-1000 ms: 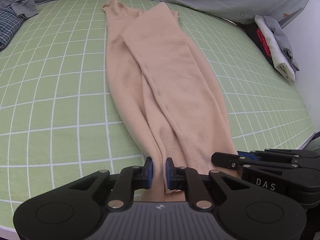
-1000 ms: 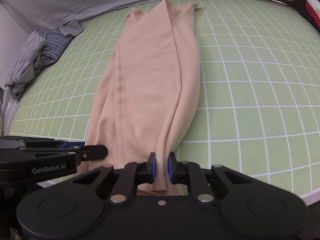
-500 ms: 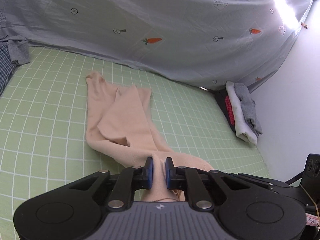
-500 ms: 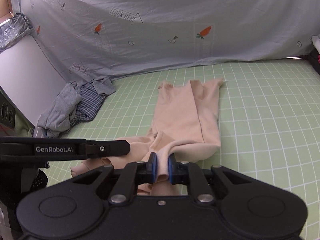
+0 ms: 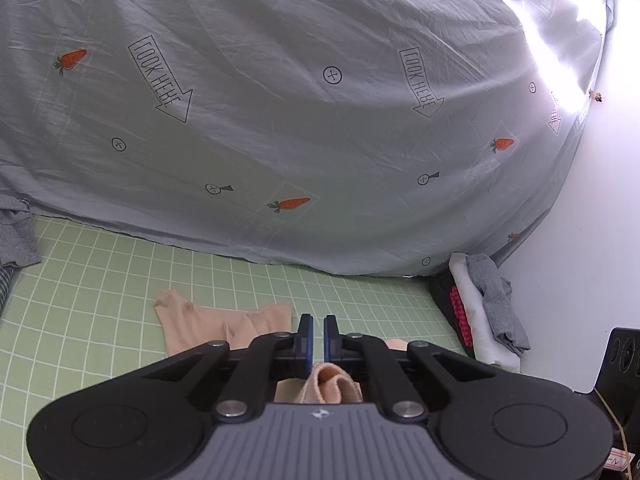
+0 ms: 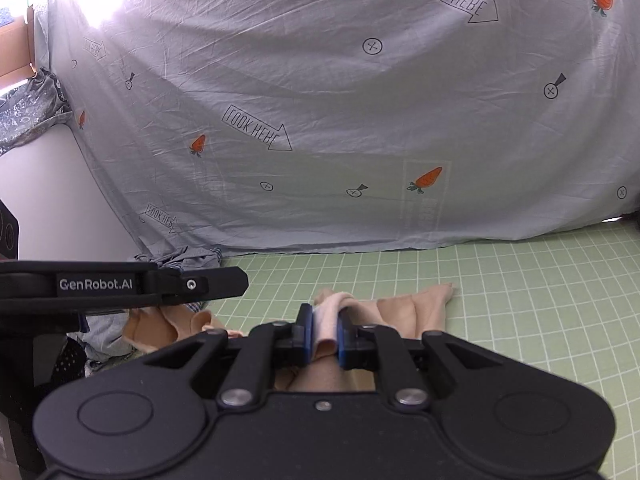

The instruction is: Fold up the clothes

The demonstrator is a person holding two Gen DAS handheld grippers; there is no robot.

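Through my left wrist camera, my left gripper (image 5: pixel 318 338) was pinched almost fully together; a fold of the beige knit garment (image 5: pixel 224 326) bunched just behind the blue pads, so I judged it clamped on that hem, though the pad tips themselves showed only a thin gap. The garment's far end lay flat on the green grid mat (image 5: pixel 100 280), near the grey carrot-print sheet (image 5: pixel 300 120), and a stack of folded clothes (image 5: pixel 480 312) sat at the mat's right edge. Through my right wrist camera, my right gripper (image 6: pixel 323 334) was clenched on a thick fold of the same garment (image 6: pixel 412 308), raised above the mat (image 6: pixel 540 300). I judged the lengthwise narrowing done and the end-to-end fold under way; laying down, smoothing and stacking remained.
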